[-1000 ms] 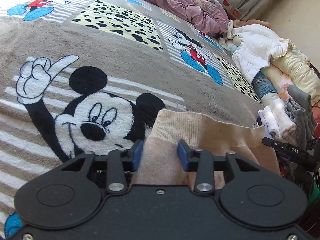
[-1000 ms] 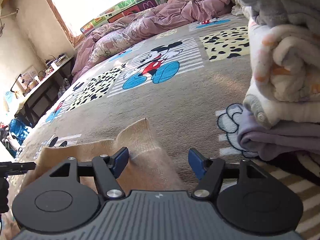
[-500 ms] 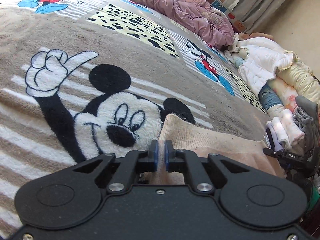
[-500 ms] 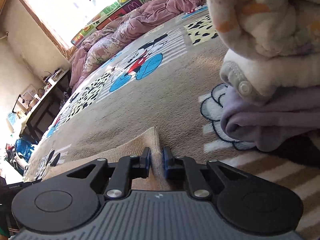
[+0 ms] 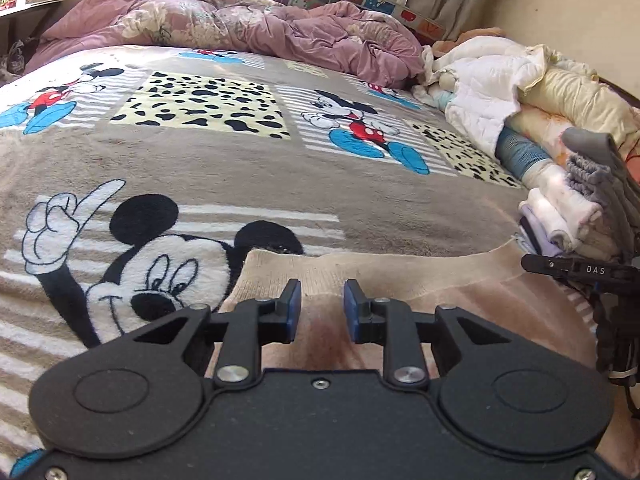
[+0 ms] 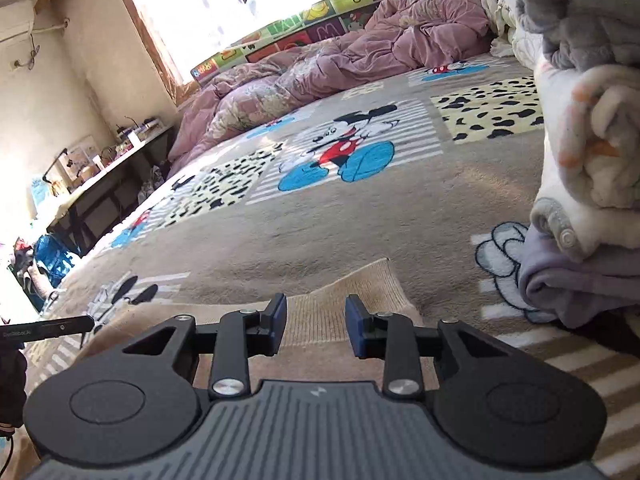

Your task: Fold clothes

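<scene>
Both tools (image 5: 320,307) (image 6: 315,325) agape over garment (image 5: 400,276)

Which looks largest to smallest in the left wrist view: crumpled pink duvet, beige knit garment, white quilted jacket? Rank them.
1. Crumpled pink duvet, widest though farthest.
2. Beige knit garment, partly hidden by the left gripper and nearest, so unsure.
3. White quilted jacket.

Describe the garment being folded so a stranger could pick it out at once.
On the grey cartoon-mouse blanket covering the bed, look at the near edge, beside the stack of folded clothes. The beige knit garment lies flat there, plain and ribbed-edged, unlike the stack's white, grey and lilac pieces.
</scene>
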A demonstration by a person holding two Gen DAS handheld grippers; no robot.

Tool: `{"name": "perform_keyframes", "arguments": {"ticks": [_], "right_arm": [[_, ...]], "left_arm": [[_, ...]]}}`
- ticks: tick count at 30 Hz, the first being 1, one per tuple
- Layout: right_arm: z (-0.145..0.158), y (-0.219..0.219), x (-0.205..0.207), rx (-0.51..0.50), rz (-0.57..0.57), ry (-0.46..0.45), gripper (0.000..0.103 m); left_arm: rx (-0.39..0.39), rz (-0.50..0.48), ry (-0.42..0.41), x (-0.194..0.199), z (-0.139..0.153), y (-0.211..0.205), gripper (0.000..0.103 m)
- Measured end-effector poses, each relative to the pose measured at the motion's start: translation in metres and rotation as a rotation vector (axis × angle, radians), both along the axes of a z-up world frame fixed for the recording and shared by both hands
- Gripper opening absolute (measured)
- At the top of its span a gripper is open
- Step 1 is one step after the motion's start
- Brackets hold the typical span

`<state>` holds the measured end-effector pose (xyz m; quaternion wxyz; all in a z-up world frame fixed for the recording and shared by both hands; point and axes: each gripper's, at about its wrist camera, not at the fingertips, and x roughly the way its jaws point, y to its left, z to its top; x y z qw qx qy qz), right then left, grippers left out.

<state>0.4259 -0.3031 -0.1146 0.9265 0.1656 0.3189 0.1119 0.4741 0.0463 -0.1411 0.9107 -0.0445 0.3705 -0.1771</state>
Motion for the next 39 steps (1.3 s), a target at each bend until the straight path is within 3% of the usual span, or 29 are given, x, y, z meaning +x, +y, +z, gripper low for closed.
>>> {"name": "perform_keyframes", "arguments": {"ticks": [1, 2, 4, 8, 11, 15, 16, 23, 26, 30, 33, 34, 36, 39], "right_arm": [[-0.008, 0.001, 0.005, -0.051, -0.016, 0.017, 0.031], [-0.019, -0.008, 0.006, -0.018, -0.038, 0.014, 0.017], [-0.029, -0.025, 0.009, 0.073, -0.079, 0.031, 0.002], [-0.038, -0.048, 0.008, 0.229, -0.112, 0.071, 0.0], [-0.028, -0.049, -0.005, 0.225, -0.135, 0.082, 0.001], [-0.006, -0.046, -0.029, 0.16, -0.143, 0.073, 0.033], [0.001, -0.044, -0.039, 0.13, -0.132, 0.06, 0.035], [0.037, -0.005, -0.13, 0.028, 0.002, -0.025, 0.035], [0.041, 0.018, -0.177, -0.01, 0.058, -0.044, 0.035], [0.031, 0.046, -0.239, -0.088, 0.072, -0.057, 0.036], [0.004, 0.055, -0.283, -0.072, 0.064, 0.01, 0.039], [-0.007, 0.061, -0.299, -0.096, 0.073, 0.03, 0.039], [-0.007, 0.073, -0.334, -0.168, 0.068, -0.056, 0.039], [0.003, 0.075, -0.366, -0.119, 0.037, -0.117, 0.04]], "left_arm": [[-0.002, 0.026, 0.02, 0.005, -0.011, 0.003, 0.029], [-0.074, 0.042, 0.029, 0.008, -0.019, 0.013, 0.029], [-0.138, 0.064, 0.041, 0.007, -0.021, 0.024, 0.028], [-0.209, 0.101, 0.061, 0.0, -0.015, 0.037, 0.028], [-0.249, 0.131, 0.072, -0.009, -0.009, 0.047, 0.031], [-0.21, 0.174, 0.047, -0.045, 0.011, 0.062, 0.032], [-0.202, 0.181, 0.04, -0.056, 0.016, 0.066, 0.032], [-0.115, 0.177, -0.024, -0.154, 0.043, 0.063, 0.032], [-0.081, 0.161, -0.043, -0.203, 0.044, 0.05, 0.038], [-0.07, 0.173, -0.01, -0.262, 0.024, 0.037, 0.042], [-0.025, 0.232, 0.043, -0.296, -0.003, 0.029, 0.048], [0.024, 0.238, 0.002, -0.309, -0.003, 0.022, 0.049], [0.102, 0.226, -0.054, -0.332, 0.005, 0.003, 0.05], [0.122, 0.167, -0.131, -0.366, 0.01, -0.022, 0.057]]}}
